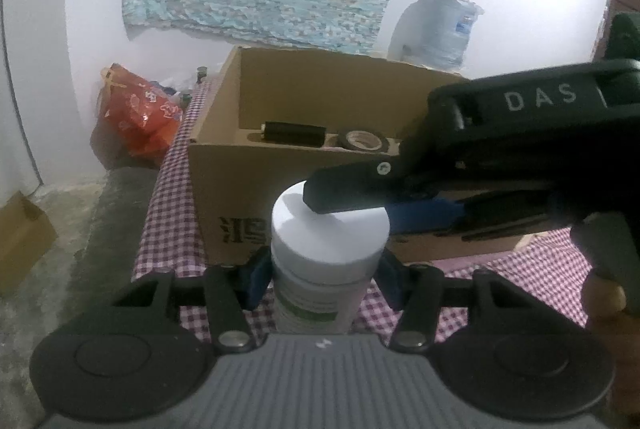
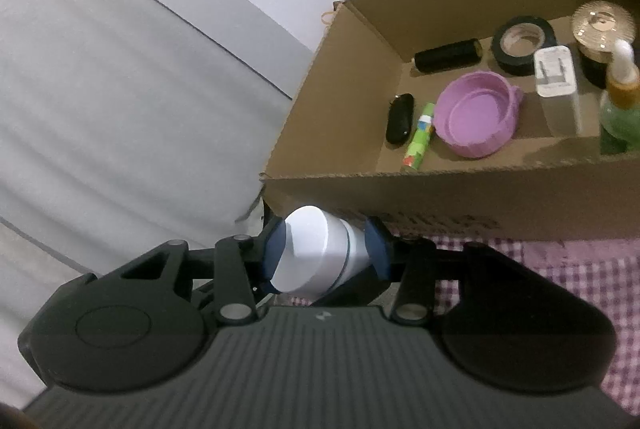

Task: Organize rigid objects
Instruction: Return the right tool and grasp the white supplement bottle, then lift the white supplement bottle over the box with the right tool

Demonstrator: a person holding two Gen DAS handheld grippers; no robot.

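A white-lidded jar (image 1: 316, 303) with a green label stands upright on the checked cloth in front of the cardboard box (image 1: 224, 185). My left gripper (image 1: 324, 281) is shut on the jar's body, its blue pads (image 1: 256, 279) against both sides below the lid. My right gripper (image 1: 352, 213) comes in from the right over the white lid (image 1: 328, 233). In the right wrist view the right gripper (image 2: 326, 253) is shut on that lid (image 2: 312, 253), with a blue pad on each side.
The cardboard box (image 2: 440, 197) holds a purple lid (image 2: 476, 113), black tape roll (image 2: 522, 43), black cylinder (image 2: 446, 55), green stick (image 2: 420, 137), white charger (image 2: 554, 71) and spray bottle (image 2: 620, 97). Beyond the table lie an orange bag (image 1: 140, 113) and a water jug (image 1: 444, 25). A hand (image 1: 604, 297) is at the right edge.
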